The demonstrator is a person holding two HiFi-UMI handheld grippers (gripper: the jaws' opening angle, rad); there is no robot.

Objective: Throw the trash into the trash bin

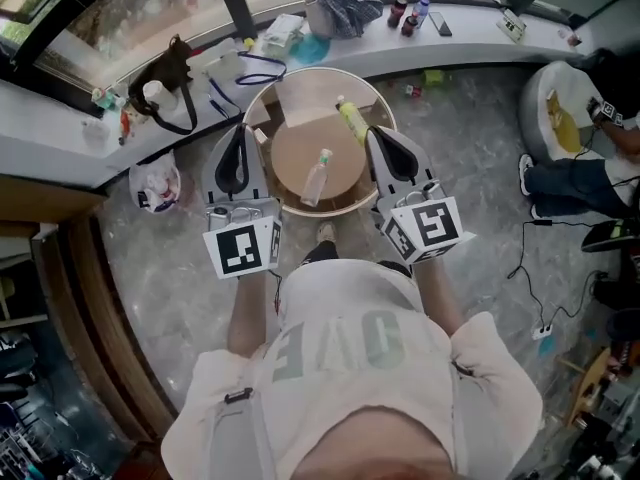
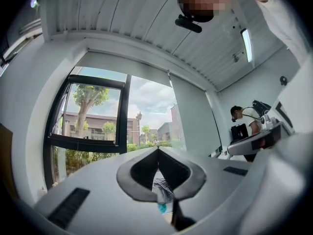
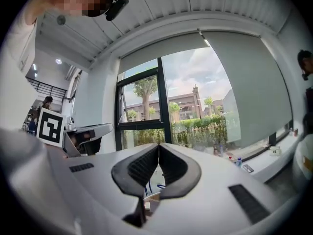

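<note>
Clear bottle (image 1: 314,176) and green bottle (image 1: 352,120) lie unbinned on the worktop (image 1: 290,158) at twelve o'clock, left tongs (image 1: 239,131) and right tongs (image 1: 381,134) pressed together, empty

The bottle (image 1: 314,176) is clear plastic, the trash bin (image 1: 262,93) smooth and matt, the floor (image 1: 180,288) polished mottled stone.

1. The trash bin (image 1: 322,211) has a white rim and a brown inside.
2. In it, the clear bottle (image 1: 315,178) has a green cap, and the second bottle (image 1: 352,120) is yellow-green.
3. The left gripper (image 1: 240,130) and the right gripper (image 1: 380,131) are white, with dark grey fingers (image 1: 234,165) and black-and-white square markers (image 1: 241,249).
4. The floor (image 1: 180,288) is grey and marbled.
5. The bench (image 1: 60,118) is pale grey; on it the cloth (image 1: 342,3) is blue checked and the bag (image 1: 172,68) is black.
</note>
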